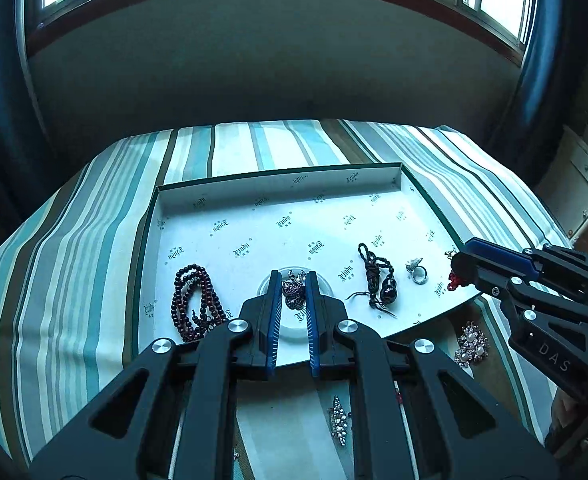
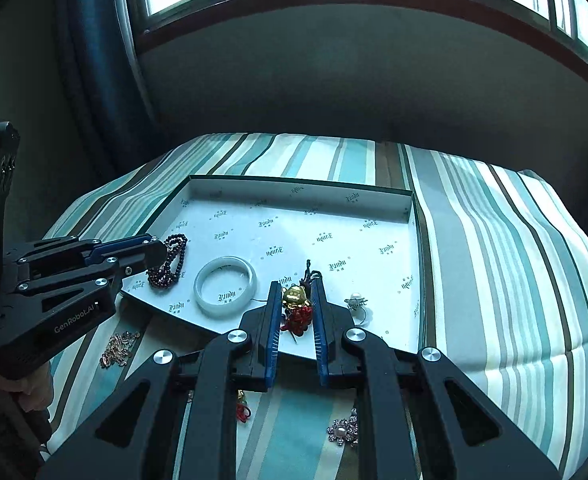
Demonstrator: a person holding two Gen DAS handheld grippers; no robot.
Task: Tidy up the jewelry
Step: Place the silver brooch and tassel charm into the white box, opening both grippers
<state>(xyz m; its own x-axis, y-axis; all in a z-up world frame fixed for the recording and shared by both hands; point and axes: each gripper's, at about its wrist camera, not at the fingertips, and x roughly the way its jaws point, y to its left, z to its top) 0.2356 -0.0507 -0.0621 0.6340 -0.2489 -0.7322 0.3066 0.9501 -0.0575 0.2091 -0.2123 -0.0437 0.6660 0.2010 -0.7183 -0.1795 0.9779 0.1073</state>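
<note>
Here, in the left wrist view, the left hand-held gripper point(image 1: 294, 300) is pinching a sparkly brooch point(image 1: 294, 294) above the bangle point(image 1: 294, 332) in the box lid point(image 1: 278, 178). In the right wrist view, the right hand-held gripper point(image 2: 297, 308) is gripping a gold charm point(image 2: 295, 296); both should be going down gently onto bare lid beyond their tips.

We see a smooth, milky glossy bangle point(image 2: 225, 290), dark glossy beads point(image 1: 192, 302), a matt printed paper tray lining point(image 1: 278, 220), striped woven cloth point(image 2: 493, 240), and matt black plastic grippers point(image 1: 292, 298).

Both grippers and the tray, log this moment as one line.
left gripper: shut on sparkly brooch | right gripper: shut on gold charm with red beads | tray: bead strand, bangle, pendant, ring inside
</note>
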